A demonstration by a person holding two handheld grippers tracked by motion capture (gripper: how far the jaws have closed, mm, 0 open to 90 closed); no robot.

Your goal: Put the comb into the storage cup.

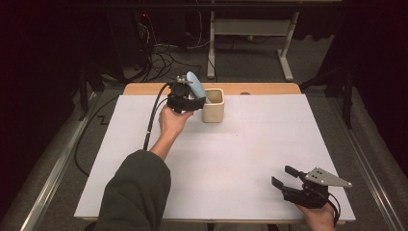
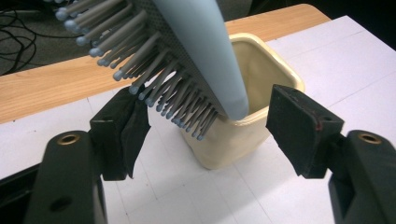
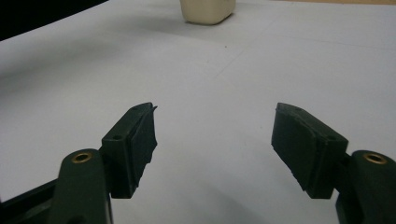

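At about five o'clock on the desk [image 1: 250, 159], nearest the person, the right tongs [image 1: 285, 176] rest in the right hand close to the near edge, a grey three-cornered plate on top, and point towards ten o'clock. In the right gripper view these tongs [image 3: 215, 140] stand spread wide with bare white surface between the two black pads and nothing held. A dark green sleeve [image 1: 136, 192] comes in at seven o'clock, and its forearm reaches up and away across the white sheet to the left hand. At about eleven o'clock, near the far edge, that hand holds the left tongs [image 1: 195, 98] just left of a cream square cup [image 1: 213, 106], with a black cable trailing back down the left side. A light blue hairbrush [image 1: 194, 84] slants up from the tongs, over the cup's left rim. In the left gripper view the left tongs [image 2: 208, 123] are spread, and both pads stand clear of the hairbrush [image 2: 196, 51], whose grey bristles point towards the left pad while its smooth blue back faces the right one. Its lower end sits at the near rim of the cup [image 2: 261, 88]; whether it rests on that rim cannot be told. Beyond the cup runs a strip of bare wood along the desk's far edge.
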